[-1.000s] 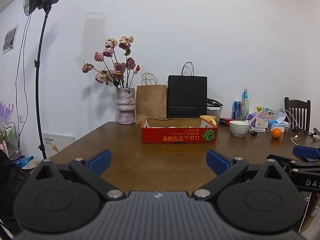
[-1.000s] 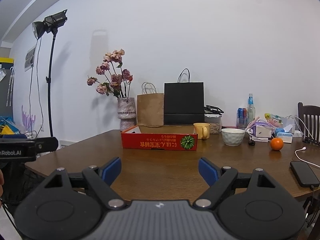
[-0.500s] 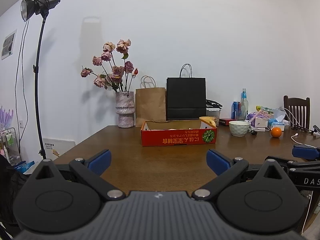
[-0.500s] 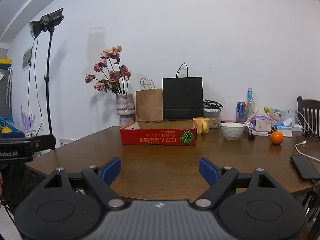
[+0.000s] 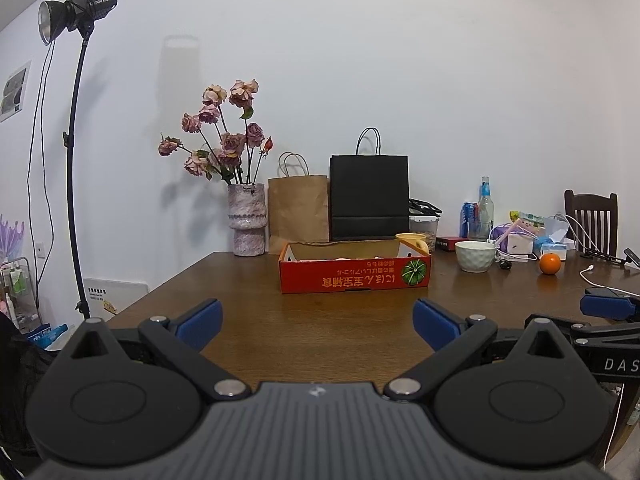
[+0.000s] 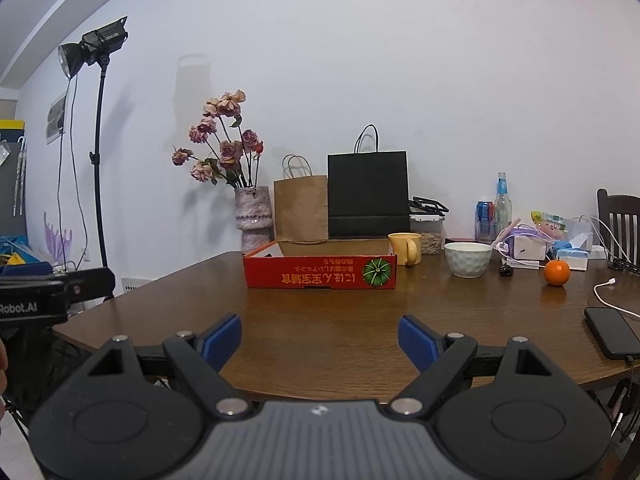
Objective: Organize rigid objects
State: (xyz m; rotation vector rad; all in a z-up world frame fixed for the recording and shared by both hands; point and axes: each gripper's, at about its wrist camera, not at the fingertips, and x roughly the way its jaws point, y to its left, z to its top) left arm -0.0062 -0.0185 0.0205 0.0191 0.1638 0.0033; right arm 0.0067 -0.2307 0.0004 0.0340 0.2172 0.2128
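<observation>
A shallow red cardboard box (image 5: 355, 276) (image 6: 320, 276) sits mid-table. Right of it stand a yellow mug (image 6: 405, 248) (image 5: 412, 240), a white bowl (image 6: 467, 259) (image 5: 476, 256) and an orange (image 6: 556, 273) (image 5: 549, 264). My left gripper (image 5: 318, 322) is open and empty, above the near table edge. My right gripper (image 6: 320, 338) is open and empty, also at the near edge. The right gripper's blue finger shows in the left wrist view (image 5: 608, 306).
A brown wooden table (image 6: 340, 320). At the back: a vase of dried roses (image 6: 253, 220), a brown paper bag (image 6: 301, 208), a black bag (image 6: 368, 196), cans, bottle and clutter (image 6: 532, 240). A phone on a cable (image 6: 610, 332) lies near right. A chair (image 6: 620, 220) far right; a light stand (image 6: 96, 152) left.
Both views have shifted slightly; the table scene sits a little lower and nearer. Both grippers stay open and empty.
</observation>
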